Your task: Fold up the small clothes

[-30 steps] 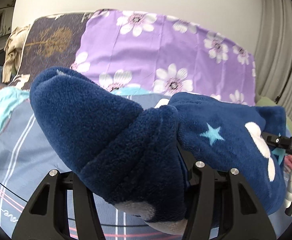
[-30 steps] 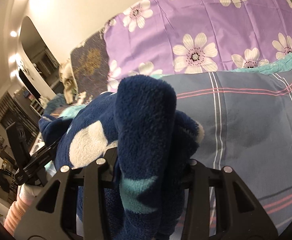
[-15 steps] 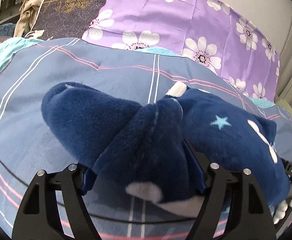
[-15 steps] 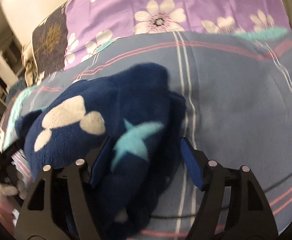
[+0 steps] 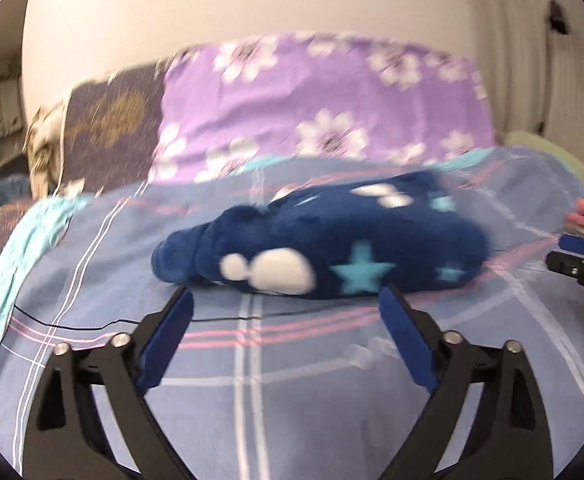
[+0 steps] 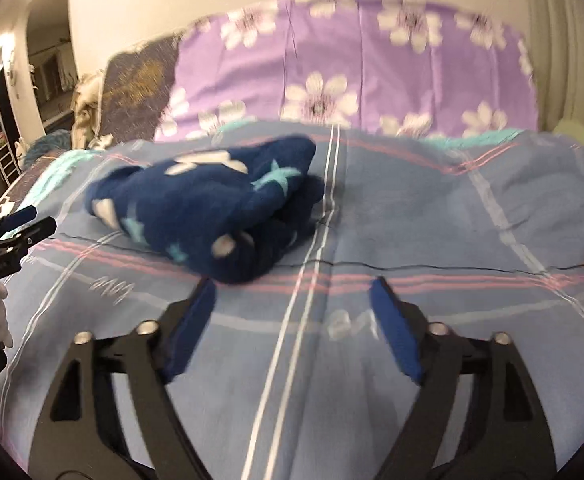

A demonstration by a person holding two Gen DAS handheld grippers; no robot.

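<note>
The fleece (image 5: 331, 248) is lying bundled on the bed (image 5: 292, 380), clear of both claws. Left claw (image 5: 286, 312) and right claw (image 6: 292, 302) have just been opening and are standing apart, empty. Judged soft, light and bulky; an edge is offering the best hold.

Probably a home bedroom: bed (image 5: 292, 400) with floral pillow (image 5: 323, 96).

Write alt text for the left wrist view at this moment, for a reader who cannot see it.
A folded dark blue fleece garment with white spots and light blue stars lies on a blue plaid bedsheet, just beyond the left hand-held gripper, whose jaws have just been opening and now stand wide with nothing between them. Purple flowered pillows lean on the wall behind; the picture is motion-blurred.
</note>
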